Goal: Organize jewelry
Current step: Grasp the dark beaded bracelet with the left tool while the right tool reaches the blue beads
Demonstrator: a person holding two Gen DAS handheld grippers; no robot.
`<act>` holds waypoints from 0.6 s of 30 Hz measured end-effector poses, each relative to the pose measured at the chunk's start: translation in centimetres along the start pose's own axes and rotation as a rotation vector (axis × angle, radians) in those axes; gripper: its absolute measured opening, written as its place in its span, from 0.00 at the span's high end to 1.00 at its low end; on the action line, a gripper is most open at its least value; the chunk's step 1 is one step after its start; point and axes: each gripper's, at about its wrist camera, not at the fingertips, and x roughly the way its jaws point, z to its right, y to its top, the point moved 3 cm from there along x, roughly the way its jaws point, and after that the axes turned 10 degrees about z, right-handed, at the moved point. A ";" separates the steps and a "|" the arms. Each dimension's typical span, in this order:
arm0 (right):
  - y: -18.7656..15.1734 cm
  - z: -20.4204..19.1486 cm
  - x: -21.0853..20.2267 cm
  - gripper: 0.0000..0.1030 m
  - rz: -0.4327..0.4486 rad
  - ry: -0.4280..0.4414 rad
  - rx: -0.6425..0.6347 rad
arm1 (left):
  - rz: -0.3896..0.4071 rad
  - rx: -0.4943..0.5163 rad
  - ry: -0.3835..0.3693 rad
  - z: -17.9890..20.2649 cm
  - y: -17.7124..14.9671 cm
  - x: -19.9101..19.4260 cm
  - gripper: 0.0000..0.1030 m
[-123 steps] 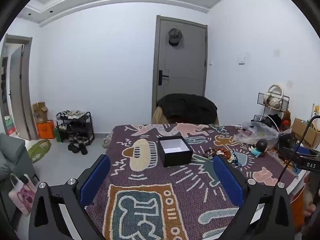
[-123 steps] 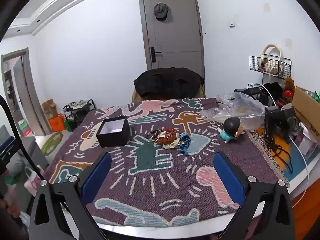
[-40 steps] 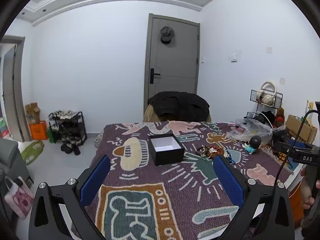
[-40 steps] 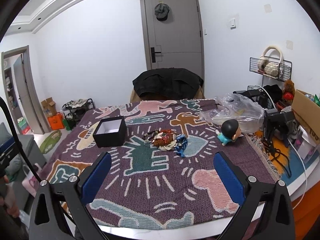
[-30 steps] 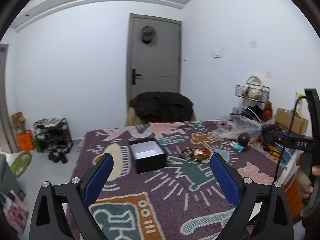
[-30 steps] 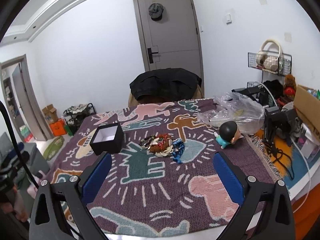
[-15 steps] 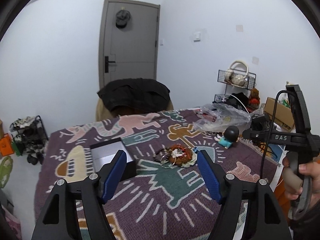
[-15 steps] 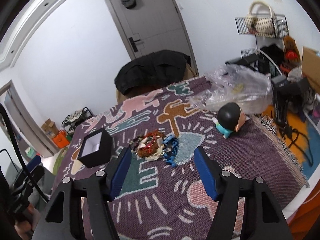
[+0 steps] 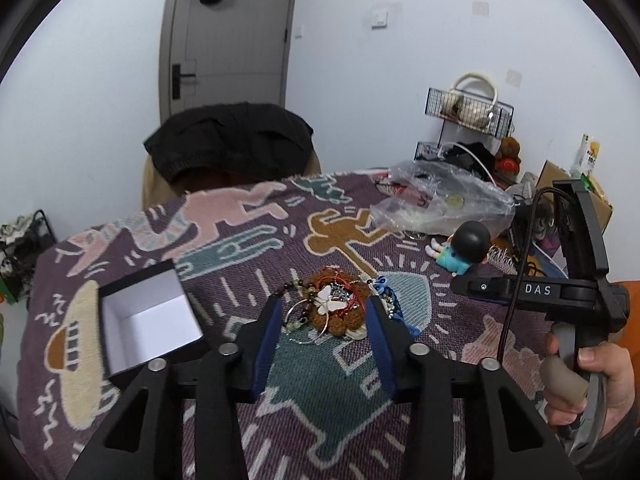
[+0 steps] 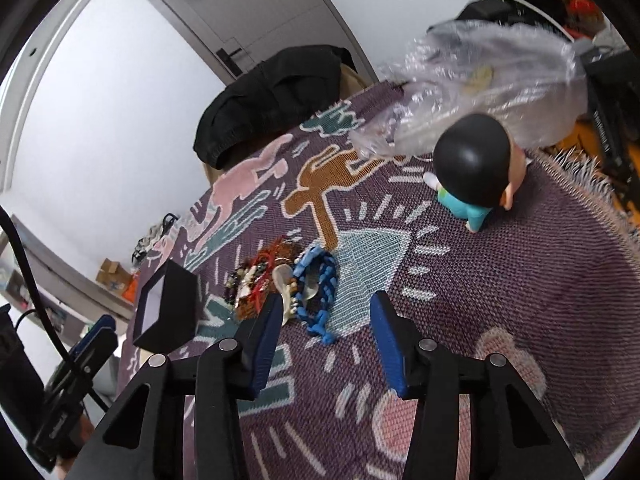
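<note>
Both grippers, left [image 9: 324,316] and right [image 10: 326,318], now lower over the jewelry pile [image 9: 332,310], jaws closing on nothing; black box [image 9: 148,320] holds nothing visible

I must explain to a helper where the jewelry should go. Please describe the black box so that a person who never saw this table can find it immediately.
Start from the purple patterned blanket that covers the table. Near its middle lies the tangled jewelry pile; in the left wrist view, the black box stands left of it, a little apart. It is the only square, lidless container there, black outside, white and empty inside.
</note>
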 end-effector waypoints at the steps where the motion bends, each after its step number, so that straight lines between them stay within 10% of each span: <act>1: 0.0 0.2 0.4 0.54 -0.003 0.001 0.007 | -0.012 -0.003 -0.005 -0.1 0.1 0.7 0.60; 18: -0.1 2.2 6.3 0.61 -0.074 0.018 0.089 | -0.210 -0.154 -0.039 -2.3 -0.5 11.5 0.60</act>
